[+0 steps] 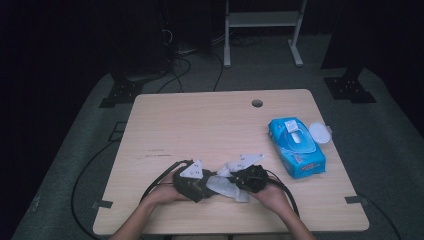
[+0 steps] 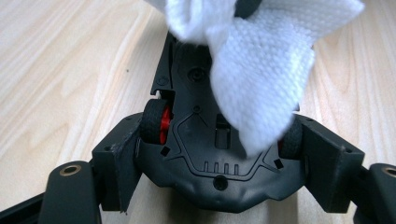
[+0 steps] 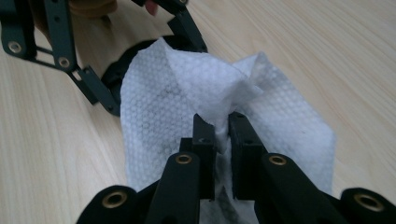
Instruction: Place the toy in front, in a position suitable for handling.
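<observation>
Nearest the person, the right gripper is pinching a white wipe, draping it over a black toy car that the left gripper is clamping at its sides. Both are resting on the pale wooden table. Farther right, a blue wipes pack is lying. Beyond, the dark room is hiding most detail.

Grippers nose to nose, wet wipe and toy car jammed between, no gap there. Ahead: bare table. Right gripper's outer side: wipes pack, lid.
</observation>
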`<state>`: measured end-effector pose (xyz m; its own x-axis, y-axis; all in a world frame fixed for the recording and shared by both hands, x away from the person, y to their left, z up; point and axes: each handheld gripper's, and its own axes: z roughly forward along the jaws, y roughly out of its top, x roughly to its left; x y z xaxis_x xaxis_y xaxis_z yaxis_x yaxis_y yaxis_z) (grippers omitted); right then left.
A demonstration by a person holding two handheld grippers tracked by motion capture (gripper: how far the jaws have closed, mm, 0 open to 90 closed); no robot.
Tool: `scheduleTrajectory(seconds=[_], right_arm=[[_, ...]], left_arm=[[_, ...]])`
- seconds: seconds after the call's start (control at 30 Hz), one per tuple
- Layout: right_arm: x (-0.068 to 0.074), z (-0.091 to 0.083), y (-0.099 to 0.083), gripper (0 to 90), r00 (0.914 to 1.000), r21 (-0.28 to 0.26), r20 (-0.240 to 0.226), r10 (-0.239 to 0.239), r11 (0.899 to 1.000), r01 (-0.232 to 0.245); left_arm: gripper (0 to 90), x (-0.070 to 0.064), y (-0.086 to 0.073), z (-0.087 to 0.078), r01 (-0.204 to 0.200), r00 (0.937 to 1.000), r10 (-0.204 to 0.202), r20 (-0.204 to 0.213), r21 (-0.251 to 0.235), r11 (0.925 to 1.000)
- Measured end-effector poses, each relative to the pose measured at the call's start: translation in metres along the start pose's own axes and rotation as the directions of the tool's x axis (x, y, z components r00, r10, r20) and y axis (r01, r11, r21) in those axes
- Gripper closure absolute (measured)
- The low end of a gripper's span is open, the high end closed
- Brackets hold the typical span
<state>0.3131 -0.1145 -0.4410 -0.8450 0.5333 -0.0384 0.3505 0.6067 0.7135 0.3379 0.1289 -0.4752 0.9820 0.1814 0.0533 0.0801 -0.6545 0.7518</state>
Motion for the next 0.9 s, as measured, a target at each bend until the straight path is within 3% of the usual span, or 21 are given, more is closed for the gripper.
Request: scheduleTrajectory(seconds=[0.13, 0.23, 0.33, 0.4, 0.47, 0.6, 0.63, 0.73, 0.9], right_arm=[[-0.012, -0.013, -0.013, 82.1, 0.998, 0.021, 0.055, 0.03, 0.999, -0.031], [-0.009, -0.013, -0.013, 82.6, 0.9975, 0.014, 0.065, 0.028, 0.999, -0.029], [0.001, -0.004, -0.005, 82.3, 0.9997, -0.023, -0.007, 0.022, 0.999, -0.022], [0.009, 0.002, -0.001, 82.1, 0.9999, -0.026, -0.006, -0.014, 1.0, 0.014], [0.01, 0.003, 0.0, 82.2, 0.9998, -0.025, -0.012, -0.017, 1.0, 0.017], [-0.003, -0.008, -0.012, 82.3, 0.9993, -0.015, 0.038, 0.004, 1.0, -0.004], [-0.008, -0.013, -0.017, 82.3, 0.9984, -0.012, 0.045, 0.035, 0.999, -0.034], [-0.014, -0.02, -0.025, 82.5, 0.996, 0.001, 0.068, 0.057, 0.998, -0.057], [-0.01, -0.019, -0.021, 82.6, 0.9955, 0.023, 0.093, 0.019, 1.0, -0.021]], left_arm=[[23.8, 0.002, 0.001, 0.001, 0.004, 0.9999, -0.004, 0.013, -0.003, 1.0], [23.7, 0.003, 0.005, 0.003, 0.002, 0.9998, -0.002, 0.021, 0.001, 1.0], [23.8, 0.003, 0.009, 0.008, -0.01, 0.9996, 0.01, 0.028, 0.004, 0.9999], [23.8, 0.001, 0.011, 0.011, -0.024, 0.9992, 0.024, 0.031, 0.012, 0.9996], [23.8, 0.002, 0.011, 0.01, -0.016, 0.9993, 0.015, 0.035, 0.006, 0.9999], [23.5, 0.005, 0.008, 0.006, 0.014, 0.9992, -0.014, 0.039, 0.0, 0.9999], [23.1, 0.005, 0.008, 0.005, 0.017, 0.9993, -0.017, 0.033, -0.007, 0.9998], [22.7, 0.007, 0.008, 0.004, 0.018, 0.9996, -0.017, 0.024, -0.007, 0.9998], [21.5, 0.008, 0.006, 0.001, 0.023, 0.9997, -0.023, 0.005, -0.005, 0.9997]])
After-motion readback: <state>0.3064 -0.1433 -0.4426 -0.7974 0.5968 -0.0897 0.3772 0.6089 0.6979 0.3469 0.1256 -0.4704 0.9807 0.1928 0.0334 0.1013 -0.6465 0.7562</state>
